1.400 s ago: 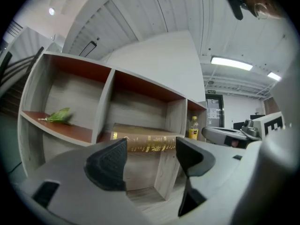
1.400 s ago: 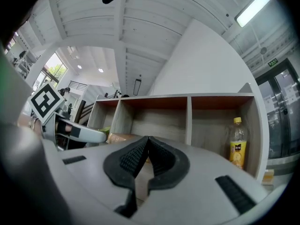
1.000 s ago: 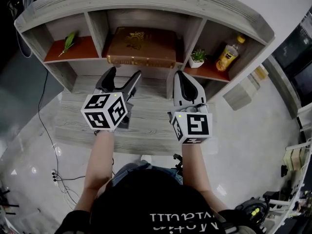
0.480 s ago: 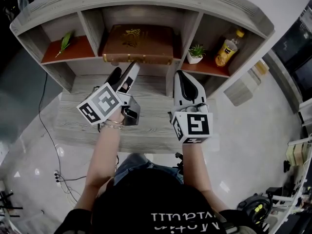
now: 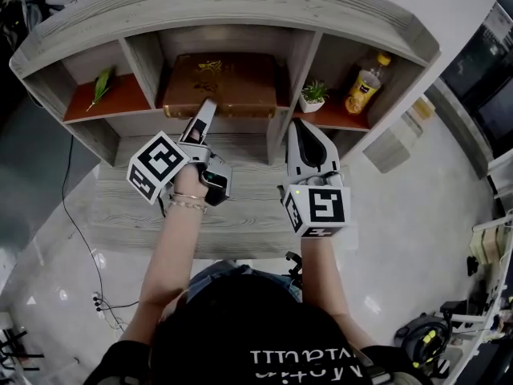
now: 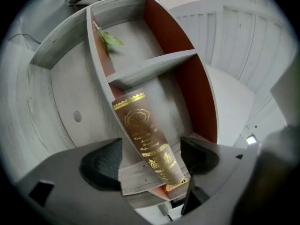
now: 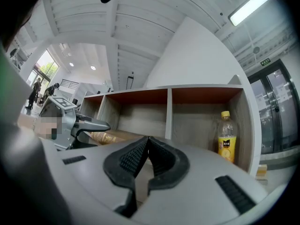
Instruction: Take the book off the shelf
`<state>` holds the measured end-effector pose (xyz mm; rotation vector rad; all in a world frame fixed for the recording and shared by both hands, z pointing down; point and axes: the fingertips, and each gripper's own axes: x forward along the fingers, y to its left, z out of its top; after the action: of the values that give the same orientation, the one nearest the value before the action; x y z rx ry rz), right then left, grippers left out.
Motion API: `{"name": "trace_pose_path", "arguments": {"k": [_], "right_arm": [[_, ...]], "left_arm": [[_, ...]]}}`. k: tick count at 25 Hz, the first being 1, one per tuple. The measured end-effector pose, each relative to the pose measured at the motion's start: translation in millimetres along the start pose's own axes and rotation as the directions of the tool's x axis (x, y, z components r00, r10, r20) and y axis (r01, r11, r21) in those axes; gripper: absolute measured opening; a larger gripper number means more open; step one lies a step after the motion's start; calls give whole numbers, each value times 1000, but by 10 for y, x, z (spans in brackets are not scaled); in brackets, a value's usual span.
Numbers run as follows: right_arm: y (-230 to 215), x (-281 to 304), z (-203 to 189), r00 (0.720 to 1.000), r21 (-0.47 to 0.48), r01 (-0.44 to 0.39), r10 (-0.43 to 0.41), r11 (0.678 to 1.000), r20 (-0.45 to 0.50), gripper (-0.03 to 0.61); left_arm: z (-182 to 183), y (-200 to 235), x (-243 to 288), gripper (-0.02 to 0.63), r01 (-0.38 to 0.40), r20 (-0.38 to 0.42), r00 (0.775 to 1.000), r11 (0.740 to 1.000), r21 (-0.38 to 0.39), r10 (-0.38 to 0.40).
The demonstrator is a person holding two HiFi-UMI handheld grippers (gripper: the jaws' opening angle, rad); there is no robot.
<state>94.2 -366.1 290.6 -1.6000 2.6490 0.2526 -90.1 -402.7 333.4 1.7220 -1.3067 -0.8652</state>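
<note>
Left hand-held gripper (image 5: 204,112) sideways at book (image 5: 223,83)

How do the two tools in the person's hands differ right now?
The left tool has its jaws apart, the book between them; the right tool has its jaws together, empty. The left tool is rolled sideways at the shelf; the right tool sits level, further back. Both carry marker cubes.

left gripper (image 5: 202,115) tipped on its side, reaching forward, jaws apart | right gripper (image 5: 296,124) level, marker cube facing up, held nearer the body, jaws pressed together
</note>
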Motion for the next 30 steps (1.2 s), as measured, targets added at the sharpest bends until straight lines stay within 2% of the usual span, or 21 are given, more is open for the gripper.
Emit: {"name": "trace_pose_path", "arguments": {"k": [6, 11, 15, 23, 30], "right_arm": [[-83, 129, 128, 1000, -7, 17, -17, 1000, 2, 15], [-170, 169, 108, 999, -2, 38, -38, 999, -12, 15], [-217, 173, 115, 999, -11, 52, -52, 999, -14, 15], [-374, 99, 100, 994, -16, 108, -108, 994, -20, 15], [-380, 87, 120, 992, -29, 120, -121, 992, -20, 15]], "left_arm": [[27, 84, 201, 385, -35, -15, 999, 986, -163, 33], [15, 119, 328, 376, -53, -24, 999, 975, -214, 49], [3, 220, 401, 370, -87, -28, 996, 955, -285, 82], [-34, 230, 584, 370, -116, -44, 993, 930, -348, 107], [-63, 265, 667, 370, -149, -51, 989, 915, -374, 140]]}}
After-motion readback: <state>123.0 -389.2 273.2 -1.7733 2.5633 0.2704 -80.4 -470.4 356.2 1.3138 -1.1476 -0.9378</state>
